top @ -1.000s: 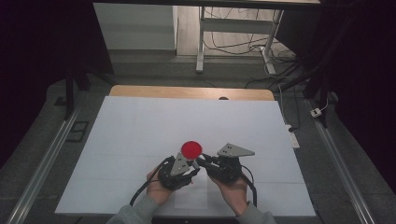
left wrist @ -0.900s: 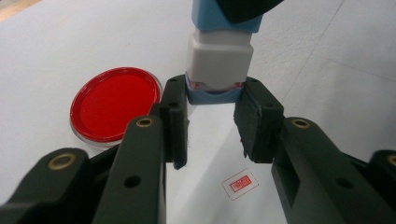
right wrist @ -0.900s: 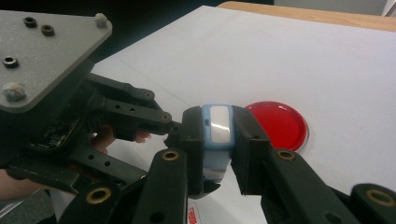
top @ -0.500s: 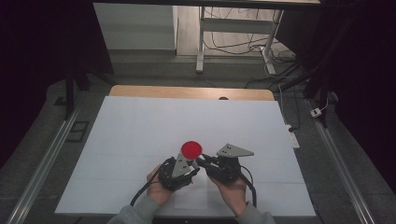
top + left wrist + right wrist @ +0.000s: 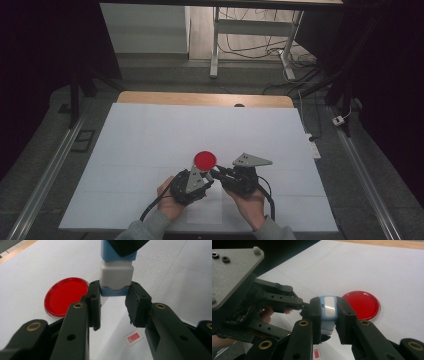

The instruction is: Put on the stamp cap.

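here, two grippers pinch one small blue and white stamp above the white table.

the left gripper (image 5: pixel 113 306) clamps the stamp (image 5: pixel 116 277) at its lower blue end, jaws pressed on both sides, while the right gripper (image 5: pixel 329 323) squeezes its blue upper part between its own pads. a round red ink pad (image 5: pixel 205 160) lies on the table (image 5: pixel 150 135) just beyond the jaws, and a small red-printed label (image 5: pixel 133 337) lies on the table beneath the stamp.
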`<state>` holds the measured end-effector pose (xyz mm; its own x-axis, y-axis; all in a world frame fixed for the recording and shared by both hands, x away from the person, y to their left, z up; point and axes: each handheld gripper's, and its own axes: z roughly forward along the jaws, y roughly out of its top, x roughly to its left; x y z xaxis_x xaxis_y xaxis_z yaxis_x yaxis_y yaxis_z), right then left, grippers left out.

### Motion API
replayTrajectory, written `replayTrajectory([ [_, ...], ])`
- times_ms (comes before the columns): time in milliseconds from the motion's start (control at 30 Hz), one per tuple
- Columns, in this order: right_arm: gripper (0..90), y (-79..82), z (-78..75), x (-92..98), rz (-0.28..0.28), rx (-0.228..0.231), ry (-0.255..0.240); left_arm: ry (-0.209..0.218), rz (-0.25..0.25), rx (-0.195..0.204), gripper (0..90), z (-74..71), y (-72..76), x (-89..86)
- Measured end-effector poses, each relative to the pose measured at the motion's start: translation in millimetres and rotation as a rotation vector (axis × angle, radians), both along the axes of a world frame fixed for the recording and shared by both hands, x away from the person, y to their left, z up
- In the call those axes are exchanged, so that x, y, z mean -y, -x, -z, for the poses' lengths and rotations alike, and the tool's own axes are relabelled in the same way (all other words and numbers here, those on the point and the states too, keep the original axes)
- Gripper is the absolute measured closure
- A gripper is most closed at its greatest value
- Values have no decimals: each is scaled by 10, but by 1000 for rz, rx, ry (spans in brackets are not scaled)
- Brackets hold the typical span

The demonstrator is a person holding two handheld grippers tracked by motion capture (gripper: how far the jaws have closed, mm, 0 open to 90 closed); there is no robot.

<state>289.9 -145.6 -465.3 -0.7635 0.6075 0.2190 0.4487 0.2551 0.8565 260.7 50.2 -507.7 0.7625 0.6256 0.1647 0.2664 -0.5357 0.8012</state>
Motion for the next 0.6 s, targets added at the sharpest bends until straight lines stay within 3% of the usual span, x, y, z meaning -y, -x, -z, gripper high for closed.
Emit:
replayTrajectory([
  [600, 760, -13, 7, 0, -14, -17, 0, -10, -2, 25, 658, -20, 23, 13],
])
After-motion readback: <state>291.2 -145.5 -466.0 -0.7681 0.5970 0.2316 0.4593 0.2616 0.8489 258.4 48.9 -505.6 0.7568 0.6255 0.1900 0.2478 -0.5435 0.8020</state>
